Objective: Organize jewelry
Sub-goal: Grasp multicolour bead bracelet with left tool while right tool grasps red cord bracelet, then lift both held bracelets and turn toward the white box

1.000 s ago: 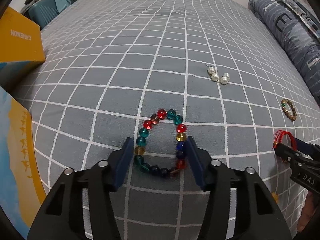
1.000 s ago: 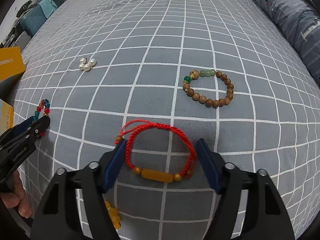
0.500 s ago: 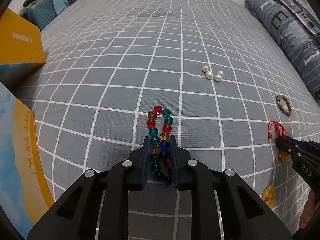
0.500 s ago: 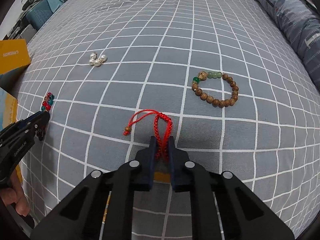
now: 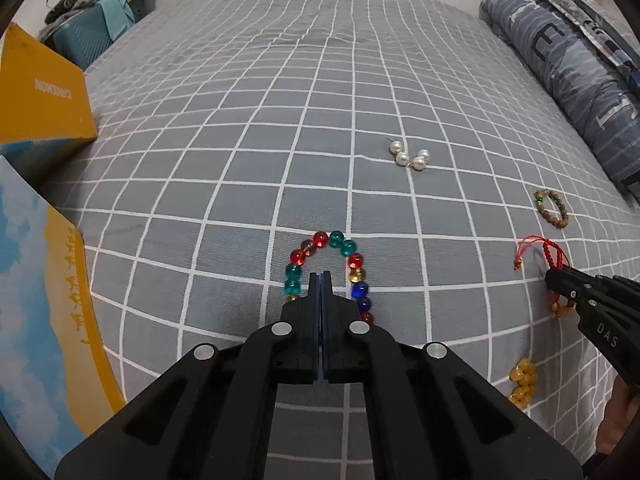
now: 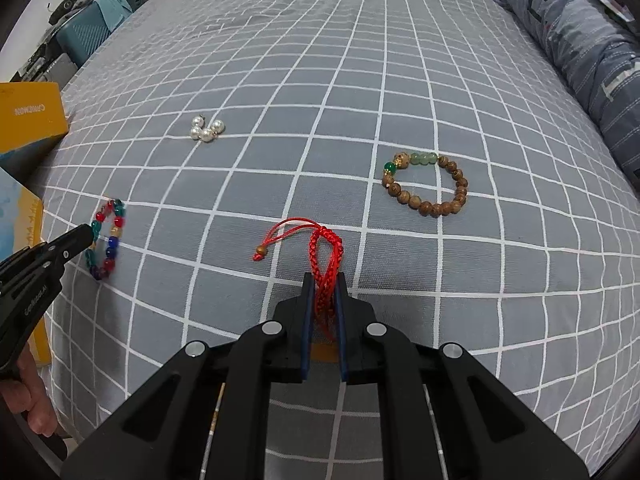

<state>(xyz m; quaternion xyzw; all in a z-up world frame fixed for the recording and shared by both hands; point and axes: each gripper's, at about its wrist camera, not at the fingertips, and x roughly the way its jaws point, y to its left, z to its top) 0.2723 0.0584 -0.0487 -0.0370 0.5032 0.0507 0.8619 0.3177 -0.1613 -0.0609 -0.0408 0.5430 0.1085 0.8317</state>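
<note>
- Left wrist view: the left claw [image 5: 320, 280] tilts steeply down at the bed [image 5: 280, 120], clenched flat with nothing between its pads. A second ago it straddled the glass bead bracelet [image 5: 326, 268]; now the loop lies around its tips. Only here do the amber beads [image 5: 523, 386] show.
- Right wrist view: the right claw [image 6: 323, 280], also tilted down, was spread a second ago and now pinches the red cord bracelet [image 6: 324, 256]. The wooden bracelet [image 6: 426, 189] and pearls [image 6: 206, 130] lie apart.

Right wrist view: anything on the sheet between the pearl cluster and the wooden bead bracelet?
Nothing. Between the pearl cluster and the wooden bead bracelet the right wrist view shows only bare checked bedsheet.
</note>
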